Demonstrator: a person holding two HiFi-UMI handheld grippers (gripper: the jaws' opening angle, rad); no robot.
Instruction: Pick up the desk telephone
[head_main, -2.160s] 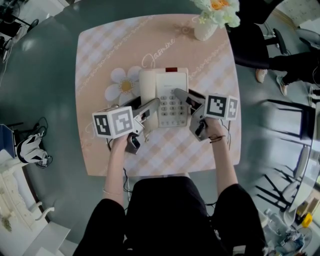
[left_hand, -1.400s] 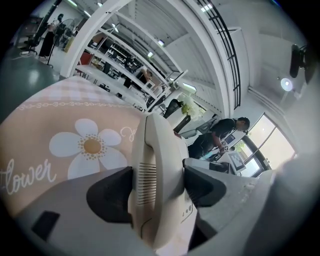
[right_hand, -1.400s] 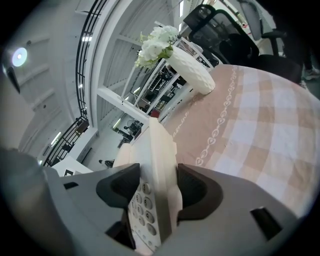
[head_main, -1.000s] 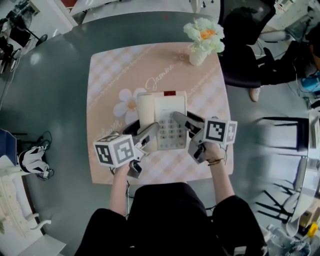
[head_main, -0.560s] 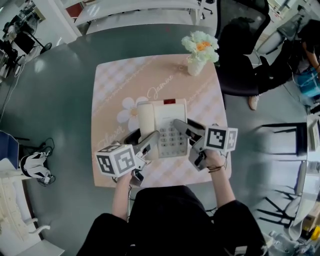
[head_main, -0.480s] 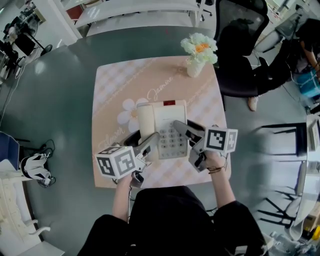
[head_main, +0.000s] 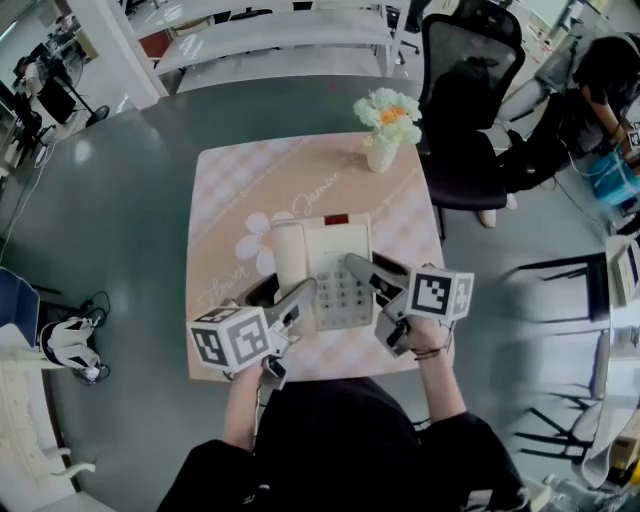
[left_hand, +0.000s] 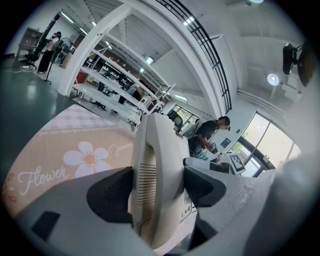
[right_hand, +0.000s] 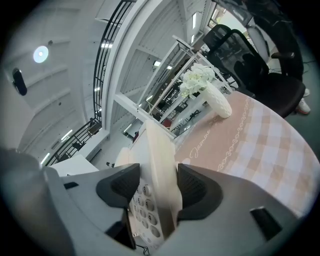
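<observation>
Left claw (left_hand: 158, 186) and right claw (right_hand: 159, 189) each clamp the telephone (head_main: 336, 268); we note it has risen off the table (head_main: 228, 196), so pickup looks done.

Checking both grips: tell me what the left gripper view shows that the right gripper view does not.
Only left: left gripper shut on the cream plastic handset, and a white daisy print. Only right: right gripper shut on the keypad side, plus a white vase of flowers. Both: the cream desk telephone and a peach checked tablecloth.
</observation>
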